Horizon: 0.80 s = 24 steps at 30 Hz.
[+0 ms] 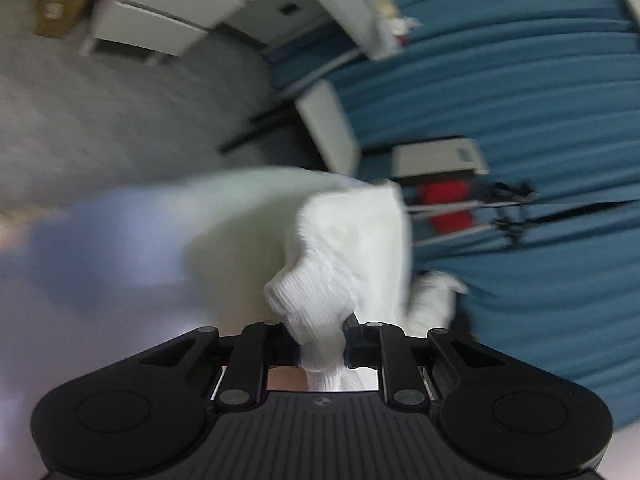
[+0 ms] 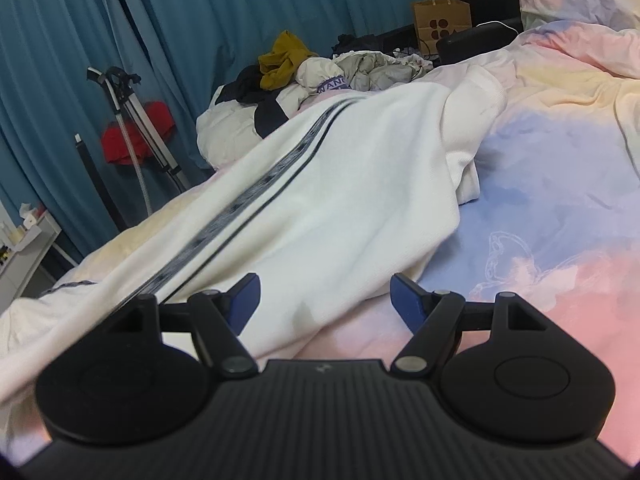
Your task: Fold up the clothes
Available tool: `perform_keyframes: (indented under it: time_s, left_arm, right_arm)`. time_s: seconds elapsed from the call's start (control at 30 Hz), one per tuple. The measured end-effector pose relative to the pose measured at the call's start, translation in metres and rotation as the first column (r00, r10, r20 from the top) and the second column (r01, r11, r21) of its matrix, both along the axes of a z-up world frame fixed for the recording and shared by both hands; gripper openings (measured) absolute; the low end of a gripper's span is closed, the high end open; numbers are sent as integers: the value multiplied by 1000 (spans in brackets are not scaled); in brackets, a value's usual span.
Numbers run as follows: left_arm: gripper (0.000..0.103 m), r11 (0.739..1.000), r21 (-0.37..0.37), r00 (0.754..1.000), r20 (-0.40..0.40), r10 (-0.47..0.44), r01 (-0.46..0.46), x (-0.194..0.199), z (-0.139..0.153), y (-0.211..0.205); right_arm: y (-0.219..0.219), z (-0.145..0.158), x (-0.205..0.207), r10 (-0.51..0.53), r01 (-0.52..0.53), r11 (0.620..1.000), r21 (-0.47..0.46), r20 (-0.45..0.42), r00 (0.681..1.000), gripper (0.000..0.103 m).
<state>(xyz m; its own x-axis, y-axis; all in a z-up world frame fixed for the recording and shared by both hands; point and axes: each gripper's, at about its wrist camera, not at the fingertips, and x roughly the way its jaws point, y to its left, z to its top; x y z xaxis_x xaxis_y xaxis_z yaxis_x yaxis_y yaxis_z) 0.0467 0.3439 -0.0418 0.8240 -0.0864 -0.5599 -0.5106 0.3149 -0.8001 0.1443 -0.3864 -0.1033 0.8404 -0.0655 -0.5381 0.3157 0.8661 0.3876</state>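
The left gripper (image 1: 322, 346) is pinching a ribbed edge of the white garment (image 2: 340, 200) tight between its pads, bunching cloth through the narrow gap (likely a cuff or hem, taken up to carry a fold across). The right gripper (image 2: 325, 300) is hovering with jaws standing wide and empty just above the garment's near edge, presumably waiting to pin or take a second corner. Only the right wrist view is showing the garment spread, dark stripe up, across the pastel bedspread (image 2: 560, 184), with the clothes pile (image 2: 320, 72) beyond it; the left view is blurring everything past the gripped cloth.
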Motion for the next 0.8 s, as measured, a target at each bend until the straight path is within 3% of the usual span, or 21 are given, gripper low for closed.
perform_keyframes:
  time_s: [0.1, 0.2, 0.3, 0.33, 0.43, 0.5, 0.6, 0.7, 0.8]
  left_arm:
    - [19, 998, -26, 995, -84, -56, 54, -10, -20, 16]
    - [28, 993, -11, 991, -65, -115, 114, -23, -19, 22]
    - [41, 980, 83, 982, -79, -172, 179, -33, 0, 13]
    - [50, 972, 118, 977, -87, -193, 202, -35, 7, 10]
    - [64, 927, 251, 959, -126, -255, 280, -43, 38, -3]
    - [69, 879, 344, 944, -155, -292, 329, -40, 60, -19]
    - [80, 790, 484, 924, -132, -359, 376, -47, 94, -54]
    - [81, 670, 598, 878, -128, -462, 440, -32, 117, -105]
    - [81, 531, 683, 806, -145, -574, 502, 0, 126, -166]
  right_arm:
    - [-2, 0, 0, 1, -1, 1000, 12, 3, 1000, 74]
    - [-4, 1, 0, 0, 0, 1000, 26, 7, 1000, 74]
    - [-4, 2, 0, 2, -2, 1000, 31, 11, 1000, 74]
    - [-3, 2, 0, 3, -3, 999, 32, 11, 1000, 74]
    - [-4, 3, 0, 3, -4, 999, 36, 12, 1000, 74]
    - [-4, 5, -1, 1, -1, 1000, 31, 12, 1000, 74]
    - [-4, 8, -4, 0, -1, 999, 34, 24, 1000, 74]
    - [-5, 14, -7, -2, 0, 999, 36, 38, 999, 74]
    - [-5, 21, -13, -8, 6, 1000, 26, 60, 998, 74]
